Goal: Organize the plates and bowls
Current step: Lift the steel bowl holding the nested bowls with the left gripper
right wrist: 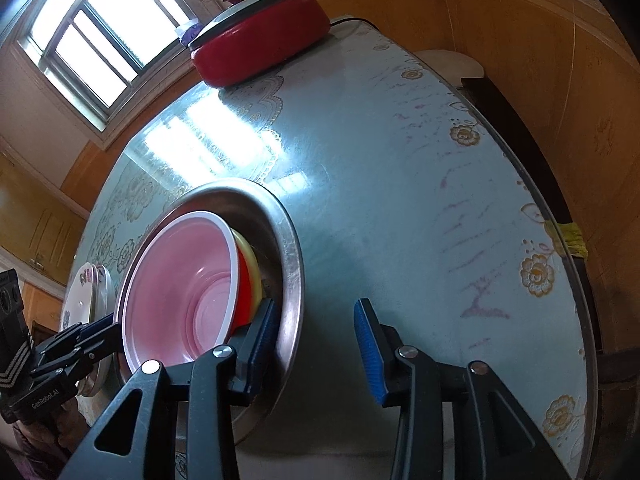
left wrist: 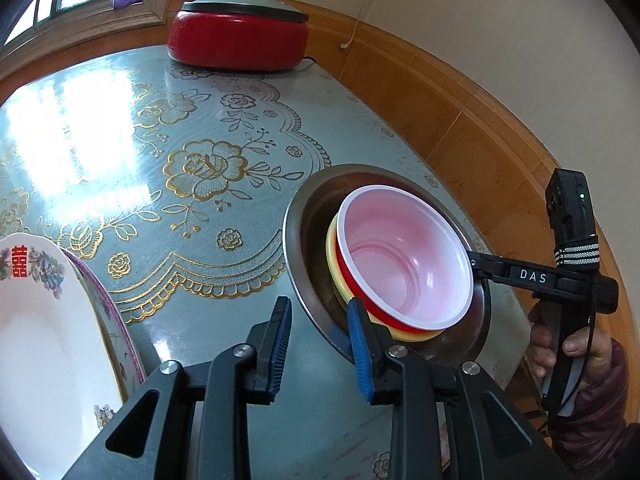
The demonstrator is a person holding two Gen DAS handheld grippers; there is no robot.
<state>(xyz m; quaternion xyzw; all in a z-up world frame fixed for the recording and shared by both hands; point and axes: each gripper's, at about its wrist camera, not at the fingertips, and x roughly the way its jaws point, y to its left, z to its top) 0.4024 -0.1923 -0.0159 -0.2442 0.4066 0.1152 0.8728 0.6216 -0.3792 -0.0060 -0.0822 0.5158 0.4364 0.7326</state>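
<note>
A steel basin [left wrist: 292, 240] [right wrist: 294, 248] stands near the table's right edge. In it sits a yellow bowl [left wrist: 332, 256] [right wrist: 250, 256] with a red bowl [left wrist: 400, 252] [right wrist: 180, 280], pink-white inside, nested on top. My left gripper [left wrist: 319, 314] is open and straddles the basin's near rim, one finger inside and one outside, pads clear of the metal. My right gripper [right wrist: 316, 332] is open too, astride the opposite rim; the left wrist view shows it [left wrist: 474, 264] at the red bowl's edge. White flowered plates [left wrist: 32, 320] [right wrist: 84, 296] lie stacked to the left.
A red electric pot [left wrist: 238, 40] [right wrist: 260, 52] with a grey lid stands at the table's far end. The teal flowered tablecloth [left wrist: 180, 140] lies under glass. Wood-panelled wall runs close along the right. A hand [left wrist: 576, 348] holds the right gripper's handle.
</note>
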